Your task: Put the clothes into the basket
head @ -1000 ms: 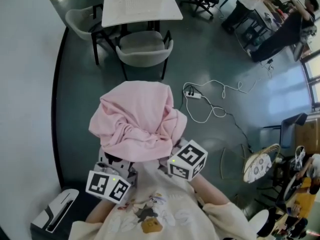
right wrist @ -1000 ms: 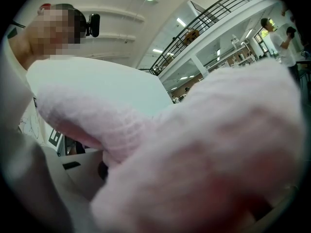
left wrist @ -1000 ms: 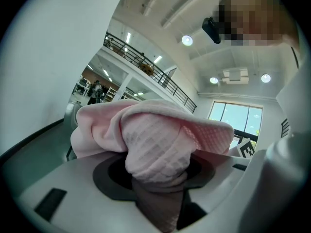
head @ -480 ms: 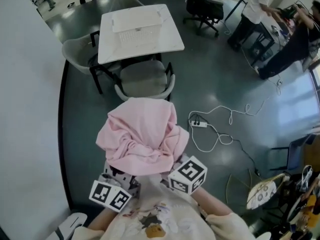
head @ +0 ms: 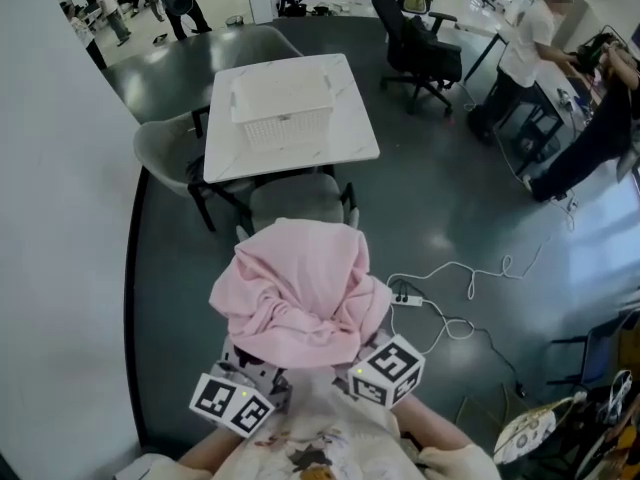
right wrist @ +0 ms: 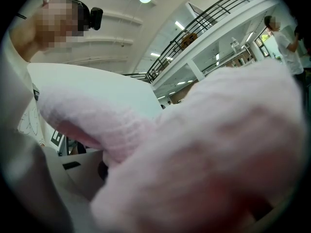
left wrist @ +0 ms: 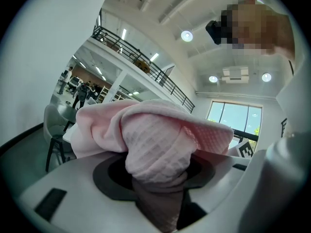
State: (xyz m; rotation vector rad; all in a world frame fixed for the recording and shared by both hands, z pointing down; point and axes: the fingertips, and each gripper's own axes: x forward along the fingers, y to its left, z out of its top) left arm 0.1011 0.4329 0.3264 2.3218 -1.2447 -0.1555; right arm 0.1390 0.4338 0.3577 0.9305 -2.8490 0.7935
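- The left gripper (head: pixel 232 400) sits low in the head view, its marker cube showing under the bundle. In its own view a thick wad of cloth is pinched between its jaws, which stand wide around the wad.
- The pink garment (head: pixel 300 293) is carried off the floor as 1 bunched heap. It rests on top of both grippers, in front of the person's chest, and is not yet in the basket.
- The white basket (head: pixel 283 108) stands ahead on the white table (head: pixel 352 138), well apart from the garment. It looks empty from here, though its floor is hard to read.
- A grey chair (head: pixel 297 200) is tucked at the table's near edge, between the bundle and the basket.
- The right gripper (head: pixel 388 370) is mostly buried. Its own view is filled with pink cloth right across the jaws, so I judge it clamped on the garment too.
- A power strip (head: pixel 407 298) and its white cable (head: pixel 470 268) lie on the floor just right of the path.
- The step in hand is the carry toward the table.
- The next move calls for closing the gap past the chair, lifting the bundle over the basket's rim, and then parting both sets of jaws together so the cloth drops inside.
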